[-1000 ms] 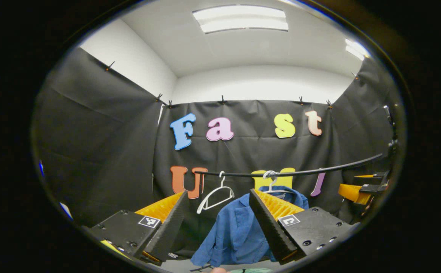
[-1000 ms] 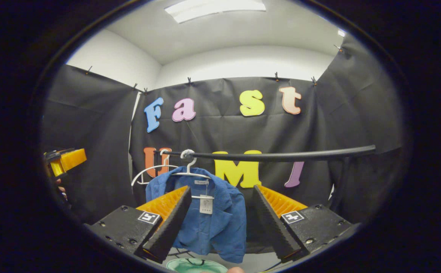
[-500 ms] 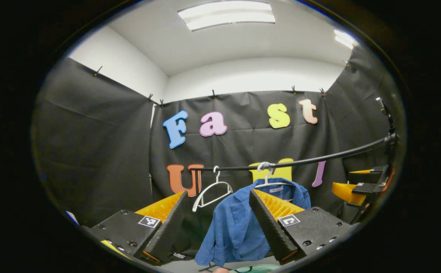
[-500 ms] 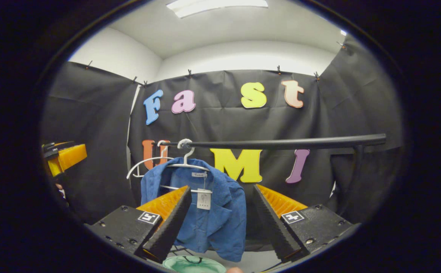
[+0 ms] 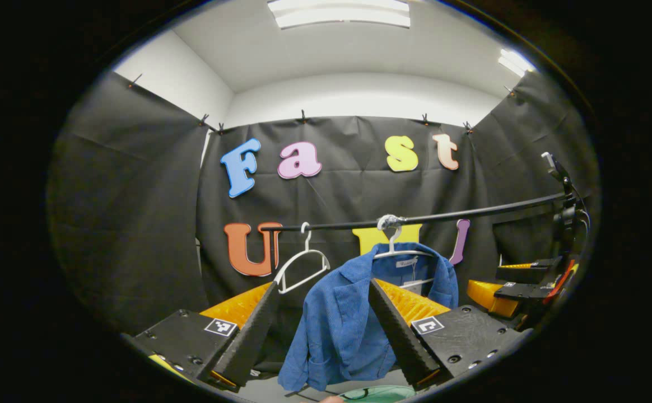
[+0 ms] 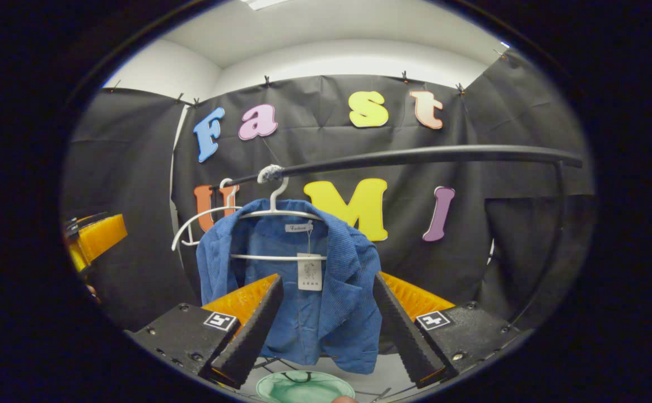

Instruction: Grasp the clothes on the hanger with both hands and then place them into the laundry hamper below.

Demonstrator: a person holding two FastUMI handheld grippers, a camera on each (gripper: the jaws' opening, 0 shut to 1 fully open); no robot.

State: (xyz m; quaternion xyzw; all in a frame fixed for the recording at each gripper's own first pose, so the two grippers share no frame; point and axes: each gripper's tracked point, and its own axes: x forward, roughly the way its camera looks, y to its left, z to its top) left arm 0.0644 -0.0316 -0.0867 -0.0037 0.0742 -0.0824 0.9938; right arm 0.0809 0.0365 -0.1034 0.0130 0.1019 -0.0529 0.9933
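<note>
Sewn neck label inside the collar of the blue jacket (image 6: pixel 298 291), bearing script too small to read with certainty. Paper hang tag (image 6: pixel 309 274) dangling below it on a string, print too small to make out. Square black-and-white marker (image 6: pixel 220 321) on each finger mount.

Right gripper (image 6: pixel 326 330): jaws spread wide, gripping nothing, touching nothing. Jacket straight ahead, seen through the gap between the 2 fingers, apart from both. Seen also in the left gripper view, off to the right of the left gripper, at about jacket height (image 5: pixel 508 285).

Left gripper (image 5: pixel 320 330): jaws spread wide too, nothing between them pressed or held. Jacket ahead and slightly right, its left shoulder and sleeve seen in the gap, the right finger overlapping part of it in the picture; contact not evident. Seen again at the left edge of the right gripper view (image 6: pixel 93 238), well apart from the jacket.

Jacket: blue ribbed fabric, open at the front, collar spread, draped on a white hanger (image 6: pixel 273 210) hooked over a black rail (image 6: pixel 415 157). Second white hanger (image 5: pixel 302 266), bare, on the same rail just left of the jacket.

Green laundry hamper (image 6: pixel 303 386) below the jacket, at the bottom between the right gripper's fingers; rim also visible in the left gripper view (image 5: pixel 379 393).
</note>
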